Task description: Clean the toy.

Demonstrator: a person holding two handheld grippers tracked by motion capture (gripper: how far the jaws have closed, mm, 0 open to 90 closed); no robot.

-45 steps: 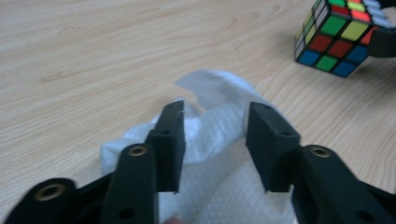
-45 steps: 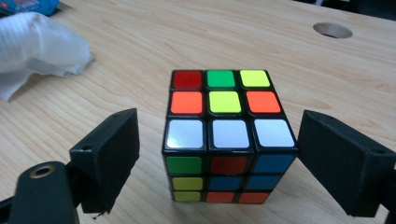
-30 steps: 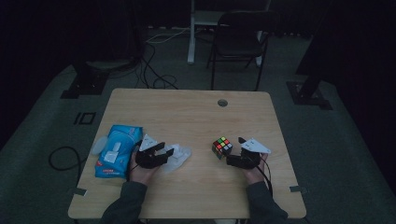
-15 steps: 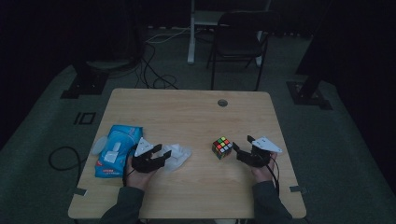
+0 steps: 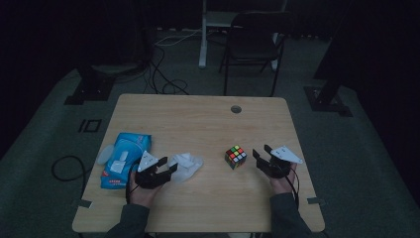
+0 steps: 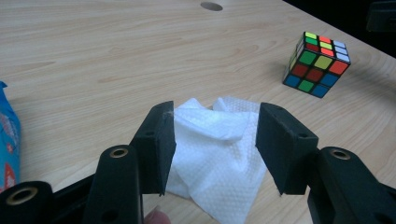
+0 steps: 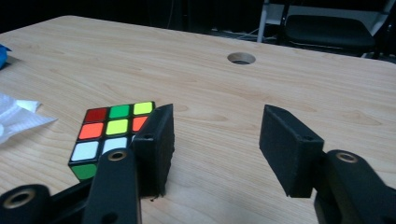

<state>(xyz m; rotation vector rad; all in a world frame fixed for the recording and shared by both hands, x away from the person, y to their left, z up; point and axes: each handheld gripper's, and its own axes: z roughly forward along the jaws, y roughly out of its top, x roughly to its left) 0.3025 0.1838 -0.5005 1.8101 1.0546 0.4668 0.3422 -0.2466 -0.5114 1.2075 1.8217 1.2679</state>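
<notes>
You've got print on the blue wipes pack [image 5: 121,161], but it's too small and blurred to read here.

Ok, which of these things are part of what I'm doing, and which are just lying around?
In the job:
white wipe, between the left gripper jaws
colour cube, just beside the right gripper

Lying about:
blue wipes pack at the left edge of the table
chair and cables beyond it
</notes>
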